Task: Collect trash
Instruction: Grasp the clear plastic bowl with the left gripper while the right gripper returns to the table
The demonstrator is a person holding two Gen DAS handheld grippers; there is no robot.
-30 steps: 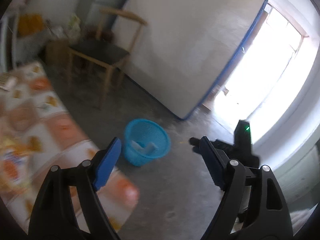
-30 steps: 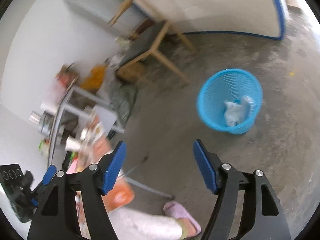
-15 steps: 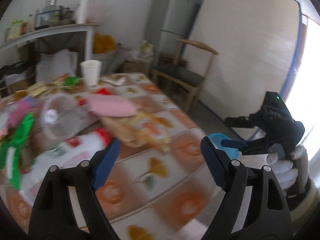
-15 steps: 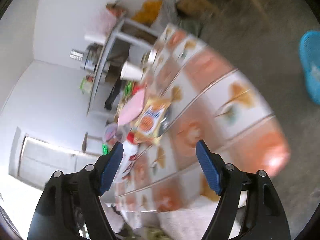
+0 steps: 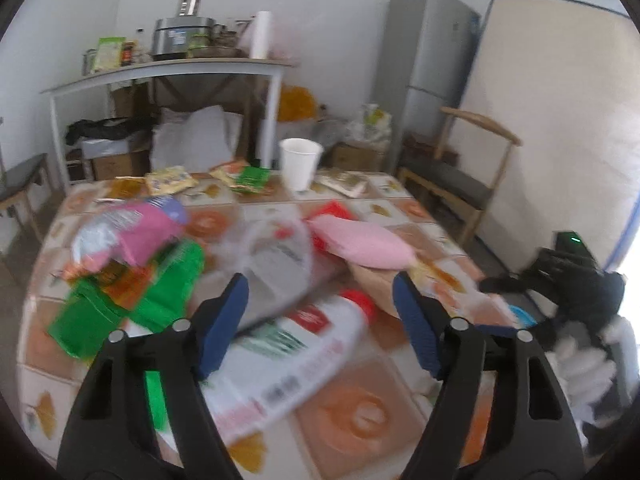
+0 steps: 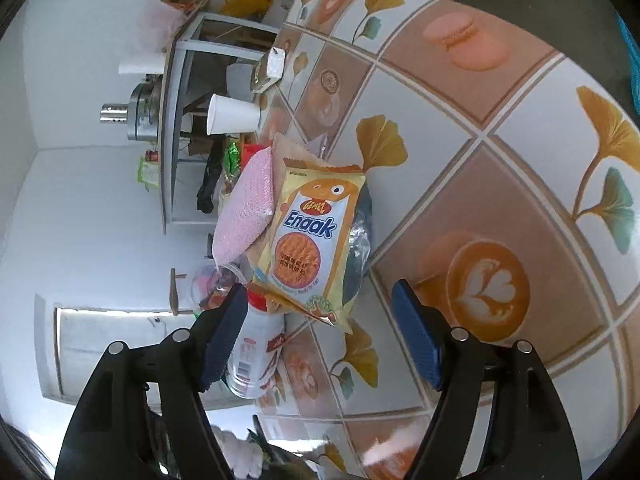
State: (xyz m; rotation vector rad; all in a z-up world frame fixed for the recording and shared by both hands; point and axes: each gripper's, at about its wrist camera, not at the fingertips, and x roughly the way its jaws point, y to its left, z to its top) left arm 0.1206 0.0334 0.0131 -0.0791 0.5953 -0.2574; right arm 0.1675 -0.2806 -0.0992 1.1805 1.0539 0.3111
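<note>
Right wrist: glossy rectangular snack packet (image 6: 312,236) beside knobbly pink pouch (image 6: 245,210).

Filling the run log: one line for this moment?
phase: reaching for table trash | left gripper: closing, empty, over bottle | right gripper: open, empty, near snack packet

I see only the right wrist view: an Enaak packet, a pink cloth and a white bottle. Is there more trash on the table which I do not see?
Observer: Yes. Green wrappers lie on the left part of the table, beside a pink packet.
Operator: What does the left claw do?
Observer: The left claw points toward the white bottle. Its jaws are closing, but the pads touch nothing.
Operator: Does my own claw show there?
Observer: Yes. The right claw shows at the right edge, held by a white-gloved hand.
</note>
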